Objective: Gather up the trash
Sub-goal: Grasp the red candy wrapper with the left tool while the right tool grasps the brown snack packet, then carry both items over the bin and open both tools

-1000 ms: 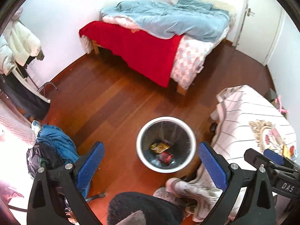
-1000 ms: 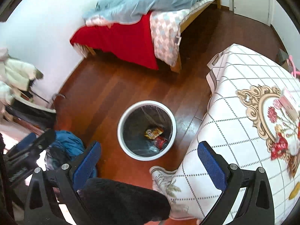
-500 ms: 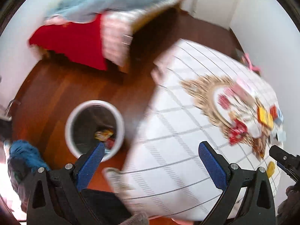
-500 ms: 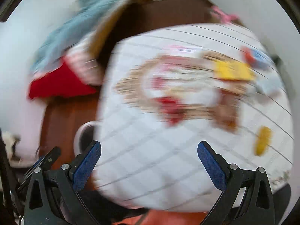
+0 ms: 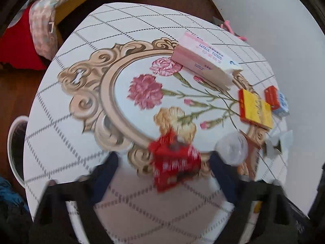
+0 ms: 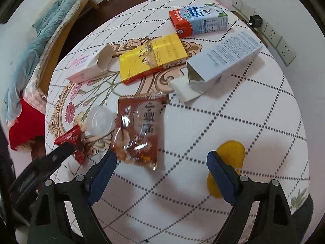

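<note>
Trash lies on the round table [image 5: 67,109]. In the left wrist view, a crumpled red wrapper [image 5: 174,160] sits just ahead of my open, empty left gripper [image 5: 163,166], with a clear plastic cup [image 5: 231,148] at its right. In the right wrist view, a brown snack packet [image 6: 140,126] lies ahead of my open, empty right gripper [image 6: 161,166], near its left finger. A yellow peel [image 6: 227,162] lies by its right finger [image 6: 220,174]. The red wrapper [image 6: 73,140] and clear cup [image 6: 100,120] show at left.
A pink box [image 5: 205,61], yellow box [image 6: 152,57], milk carton [image 6: 199,21] and open white carton [image 6: 223,59] lie farther back on the table. The white bin's rim [image 5: 10,142] shows on the floor at left. A bed [image 6: 36,46] stands beyond.
Both grippers have swung from over the floor bin to over the table's trash. Both stay open and empty.
</note>
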The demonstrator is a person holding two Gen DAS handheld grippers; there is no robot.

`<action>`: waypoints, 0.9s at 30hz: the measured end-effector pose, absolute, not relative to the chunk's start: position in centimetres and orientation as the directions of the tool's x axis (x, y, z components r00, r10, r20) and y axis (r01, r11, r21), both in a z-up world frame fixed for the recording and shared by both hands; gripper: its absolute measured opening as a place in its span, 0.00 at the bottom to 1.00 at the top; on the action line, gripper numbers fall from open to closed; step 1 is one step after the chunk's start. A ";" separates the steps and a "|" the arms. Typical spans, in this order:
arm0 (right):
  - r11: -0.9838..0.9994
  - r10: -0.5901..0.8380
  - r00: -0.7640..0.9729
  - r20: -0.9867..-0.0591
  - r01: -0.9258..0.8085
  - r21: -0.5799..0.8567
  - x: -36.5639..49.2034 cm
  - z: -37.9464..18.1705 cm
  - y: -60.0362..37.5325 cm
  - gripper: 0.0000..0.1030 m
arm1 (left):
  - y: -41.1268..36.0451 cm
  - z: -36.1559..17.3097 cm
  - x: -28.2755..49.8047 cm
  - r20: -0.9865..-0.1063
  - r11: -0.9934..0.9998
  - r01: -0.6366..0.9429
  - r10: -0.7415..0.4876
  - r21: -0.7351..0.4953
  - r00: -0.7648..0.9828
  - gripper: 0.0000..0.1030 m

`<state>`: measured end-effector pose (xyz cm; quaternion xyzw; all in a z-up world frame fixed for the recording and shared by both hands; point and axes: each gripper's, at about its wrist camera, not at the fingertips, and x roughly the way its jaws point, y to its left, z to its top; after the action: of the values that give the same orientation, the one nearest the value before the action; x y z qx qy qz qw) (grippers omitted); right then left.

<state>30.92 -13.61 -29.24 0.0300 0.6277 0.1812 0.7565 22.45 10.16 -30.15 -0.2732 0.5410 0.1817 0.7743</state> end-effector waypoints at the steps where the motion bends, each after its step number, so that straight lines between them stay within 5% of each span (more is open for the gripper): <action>1: 0.931 0.314 0.145 -0.938 -0.240 0.275 31.0 -29.2 -13.4 0.89 | 10.2 -30.4 22.9 -0.940 0.789 -0.577 -0.003 -0.212 0.341 0.56; 4: 0.925 0.319 0.147 -0.936 -0.265 0.273 31.3 -29.3 -12.1 0.89 | 9.9 -30.2 23.3 -0.937 0.812 -0.555 0.027 -0.182 0.347 0.33; 10: 0.922 0.264 0.182 -0.947 -0.335 0.193 31.3 -30.0 -8.4 0.89 | 9.5 -30.0 21.9 -0.936 0.840 -0.537 0.124 -0.078 0.330 0.33; 16: 0.921 0.151 0.267 -0.952 -0.389 0.037 30.6 -30.0 -7.3 0.61 | 9.6 -29.6 20.0 -0.931 0.842 -0.538 0.170 -0.032 0.322 0.33; 20: 0.923 0.167 0.260 -0.951 -0.381 0.058 30.5 -29.6 -8.3 0.41 | 9.5 -29.0 18.9 -0.926 0.842 -0.539 0.185 -0.023 0.329 0.33; 27: 0.915 0.237 0.259 -0.936 -0.383 0.126 28.9 -27.9 -10.0 0.38 | 9.5 -26.7 16.8 -0.908 0.837 -0.546 0.209 -0.025 0.363 0.33</action>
<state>28.94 -9.98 -27.88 -0.0632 0.5761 0.1960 0.7910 16.77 9.46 -26.69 -0.1640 0.5139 0.2334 0.8091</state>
